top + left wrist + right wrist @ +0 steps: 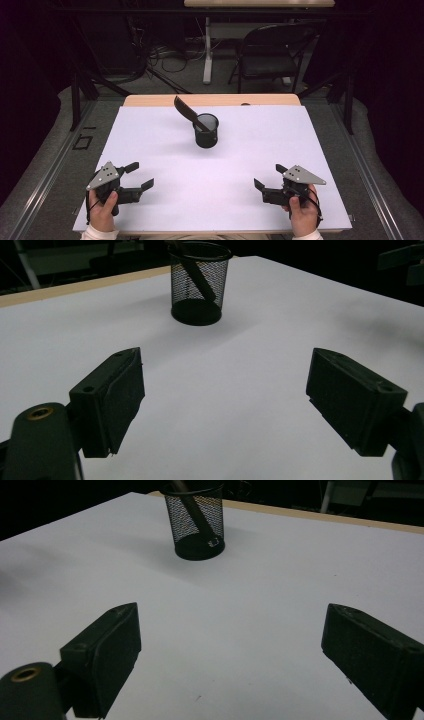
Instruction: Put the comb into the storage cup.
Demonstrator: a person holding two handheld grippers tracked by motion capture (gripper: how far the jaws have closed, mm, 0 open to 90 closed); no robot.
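Your left gripper (141, 176) rests low at the near left of the white bench (150, 145), its fingers (112, 400) spread wide with nothing between them. Toward the far middle of the bench, well apart from both hands, stands the black mesh cup (206, 131), upright, with a dark flat tool (186, 109) leaning out of it toward the far left; most of the tool's length overhangs the rim. That lean is the main hazard: if you pull the tool sideways rather than along its own slant, or catch the rim with a finger, the light cup is likely to tip or slide. Reaching with both grippers at once also risks their fingers knocking together over the cup. Your right gripper (266, 183) lies at the near right, its fingers (102, 655) likewise parted and empty. No brand, label or writing can be read on the cup, the tool, the bench or either gripper.
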